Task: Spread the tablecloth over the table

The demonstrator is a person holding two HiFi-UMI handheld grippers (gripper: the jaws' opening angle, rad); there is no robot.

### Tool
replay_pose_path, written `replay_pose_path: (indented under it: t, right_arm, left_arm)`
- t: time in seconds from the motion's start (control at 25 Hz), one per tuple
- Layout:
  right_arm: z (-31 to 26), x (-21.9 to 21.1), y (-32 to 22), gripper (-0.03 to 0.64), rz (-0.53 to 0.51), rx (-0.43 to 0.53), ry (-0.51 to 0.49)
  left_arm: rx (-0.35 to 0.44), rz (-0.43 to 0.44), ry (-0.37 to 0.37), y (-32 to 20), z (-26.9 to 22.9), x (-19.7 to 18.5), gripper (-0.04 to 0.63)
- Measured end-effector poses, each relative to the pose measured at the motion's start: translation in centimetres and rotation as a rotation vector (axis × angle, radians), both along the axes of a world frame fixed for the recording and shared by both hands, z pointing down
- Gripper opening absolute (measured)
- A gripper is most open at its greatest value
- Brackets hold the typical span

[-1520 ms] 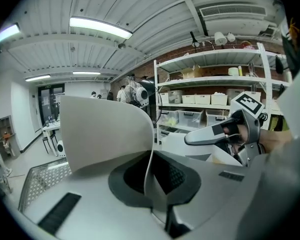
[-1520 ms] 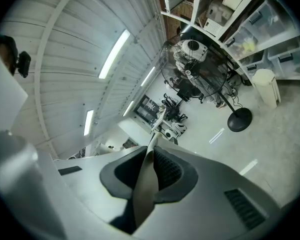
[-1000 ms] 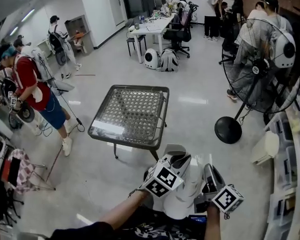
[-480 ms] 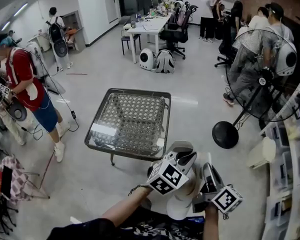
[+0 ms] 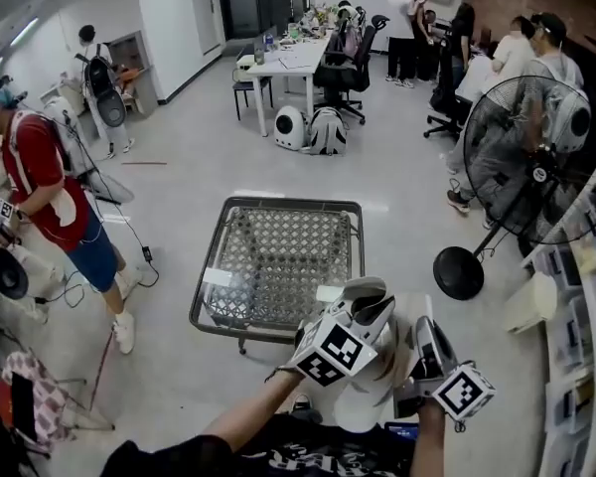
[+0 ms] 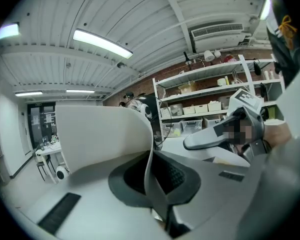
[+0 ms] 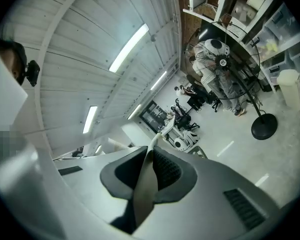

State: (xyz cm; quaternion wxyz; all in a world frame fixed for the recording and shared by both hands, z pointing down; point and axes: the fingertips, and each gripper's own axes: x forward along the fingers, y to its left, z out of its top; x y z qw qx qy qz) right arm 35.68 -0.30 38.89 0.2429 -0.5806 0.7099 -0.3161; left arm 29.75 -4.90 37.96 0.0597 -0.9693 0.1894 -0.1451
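Your left gripper (image 5: pixel 366 306) has its fingers clamped tight on one edge of the white tablecloth (image 5: pixel 375 381), and a fold of it curls up beyond them. The tablecloth hangs bunched between your two grippers, low in front of you at the near edge of the mesh-topped counter (image 5: pixel 278 251), not yet spread on it. Your right gripper (image 5: pixel 424 331) pinches another edge, its fingers narrow on the thin sheet.

Tablecloth (image 5: pixel 361 405) at table (image 5: pixel 278 256) near right corner; fan (image 5: pixel 536 157) right of table, person (image 5: pixel 50 182) left, desk (image 5: pixel 293 58) far behind.
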Motion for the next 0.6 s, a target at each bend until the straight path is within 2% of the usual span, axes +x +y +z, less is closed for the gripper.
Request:
replay_pose_path:
  t: [0.12,0.24,0.6]
  right_arm:
    - [0.0,-2.4,-2.0,0.044,-0.013,0.012,0.017]
    - [0.1,-2.9,-3.8,0.044,0.001,0.001,0.044]
    - [0.6,-1.2,-9.1,0.044,0.072,-0.055,0.082]
  left_arm:
    - [-0.007,0.000,0.008,-2.0,0.3,-2.4,0.020]
    - [-0.019,-0.001,0.030,-3.9,0.4,-3.5,0.020]
    - [-0.054,0.018,0.029,-9.0,2.0,-3.1,0.020]
